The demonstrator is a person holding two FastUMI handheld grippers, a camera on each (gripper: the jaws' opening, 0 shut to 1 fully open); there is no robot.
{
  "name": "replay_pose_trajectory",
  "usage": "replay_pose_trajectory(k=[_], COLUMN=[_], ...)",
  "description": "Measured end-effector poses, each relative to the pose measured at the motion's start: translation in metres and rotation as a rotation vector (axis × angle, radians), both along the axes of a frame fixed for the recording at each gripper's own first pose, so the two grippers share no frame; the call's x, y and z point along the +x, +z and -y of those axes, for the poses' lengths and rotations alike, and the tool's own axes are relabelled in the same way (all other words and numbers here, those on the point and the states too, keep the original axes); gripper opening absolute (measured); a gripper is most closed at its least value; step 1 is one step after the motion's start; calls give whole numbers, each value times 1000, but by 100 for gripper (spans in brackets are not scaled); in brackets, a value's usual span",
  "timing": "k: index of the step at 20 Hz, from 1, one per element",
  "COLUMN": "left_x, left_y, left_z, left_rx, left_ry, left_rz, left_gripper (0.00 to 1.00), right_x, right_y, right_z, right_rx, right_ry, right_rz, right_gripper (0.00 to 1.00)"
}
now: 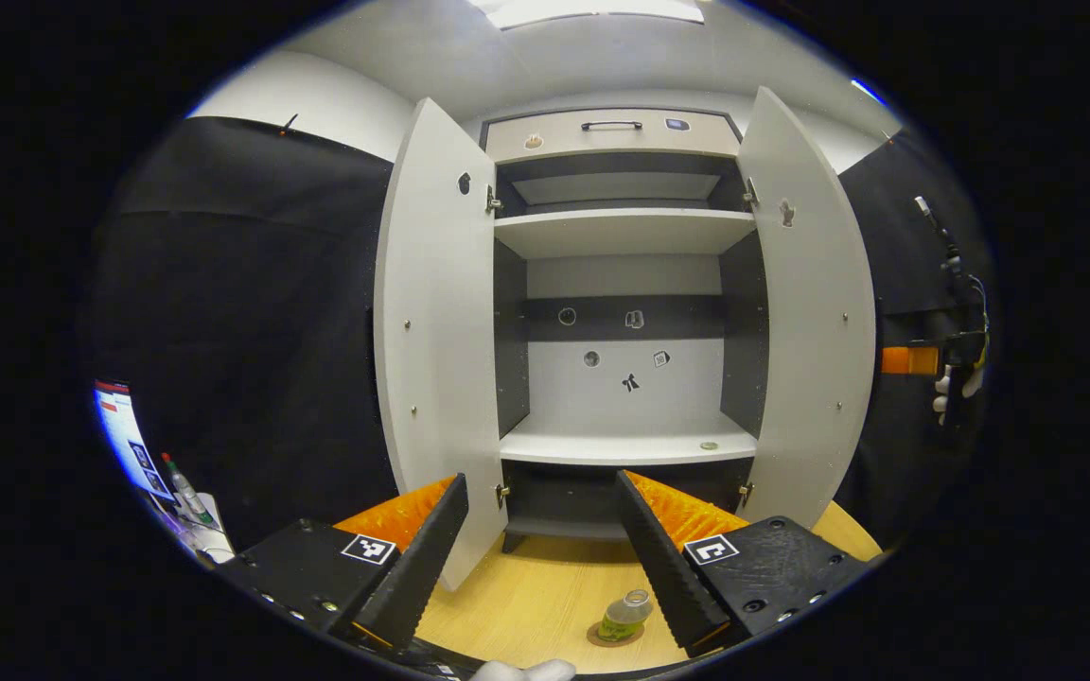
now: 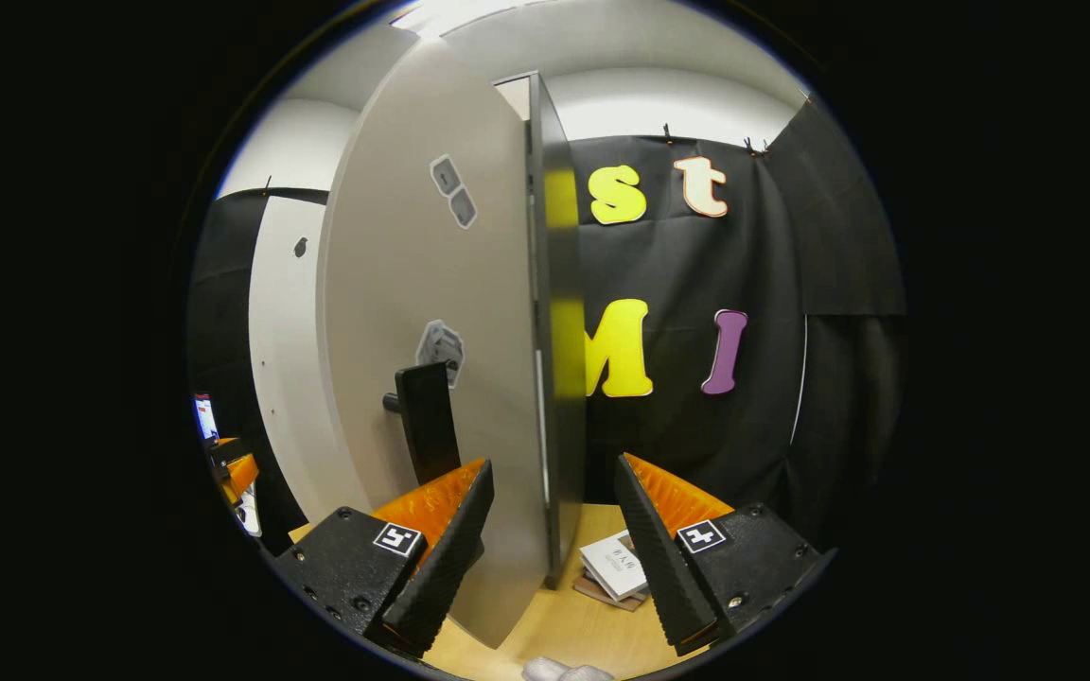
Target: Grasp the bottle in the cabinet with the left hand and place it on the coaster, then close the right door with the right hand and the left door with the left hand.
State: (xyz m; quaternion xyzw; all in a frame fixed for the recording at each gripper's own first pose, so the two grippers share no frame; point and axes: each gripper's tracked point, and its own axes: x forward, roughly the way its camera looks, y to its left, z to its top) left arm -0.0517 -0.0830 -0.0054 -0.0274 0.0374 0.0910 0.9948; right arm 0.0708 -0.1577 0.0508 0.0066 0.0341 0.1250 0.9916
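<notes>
Bottle (image 1: 625, 613): on the coaster (image 1: 615, 635), on the worktop (image 1: 545, 596) in front of the cabinet (image 1: 623, 312); in the left gripper view it sits at 6 o'clock, low between the jaws and close against the inner edge of the right-hand finger, apart from the other finger; whether it touches is unclear. It looks tilted, cap toward 1 o'clock, though the lens bends that low part of the view. Left gripper (image 1: 545, 558): jaws wide, holding nothing. Cabinet: both doors open, left door (image 1: 431, 331) at 9 o'clock, right door (image 1: 815, 312) at 3 o'clock; a small round item on the lower shelf (image 1: 625, 445), too small to identify. Right gripper (image 2: 550, 553): jaws wide, straddling the front edge of the right door (image 2: 431, 312), which runs between the fingers; one finger lies on the door's outer face, below the handle (image 2: 427, 416) at 9 o'clock; contact with the door cannot be told. Stickers on the door faces and back panel are too small to make out. Books (image 2: 613, 567) on the worktop at 5 o'clock in the right gripper view, partly hidden behind the finger. Far off at 3 o'clock in the left gripper view, the right gripper (image 1: 942, 364), small and blurred.
</notes>
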Motion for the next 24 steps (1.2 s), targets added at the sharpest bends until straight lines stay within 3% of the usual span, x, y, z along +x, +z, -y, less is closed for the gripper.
replay_pose_trajectory(k=[10,11,12,15,16,17,24], left_x=[7,6,7,10,11,12,21], left_y=[-6,-8,-9,-13,-13,-14,-13], left_z=[-52,-56,-61,-74,-78,-82,-120], left_rx=[-7,-9,-9,-7,-7,-9,-12], left_ry=[-23,-25,-28,-34,-37,-38,-48], left_rz=[7,5,6,4,7,9,28], left_gripper=[95,90,95,95,90,95,95], right_x=[9,13,15,18,16,14,0], right_y=[-2,-4,-6,-14,-14,-13,-25], right_z=[-75,-85,-94,-123,-128,-131,-138], right_rx=[-6,-5,-3,11,17,17,13], right_ry=[5,8,8,36,35,33,-9], right_rz=[1,7,10,-1,3,8,-16], right_gripper=[81,81,81,81,81,81,81])
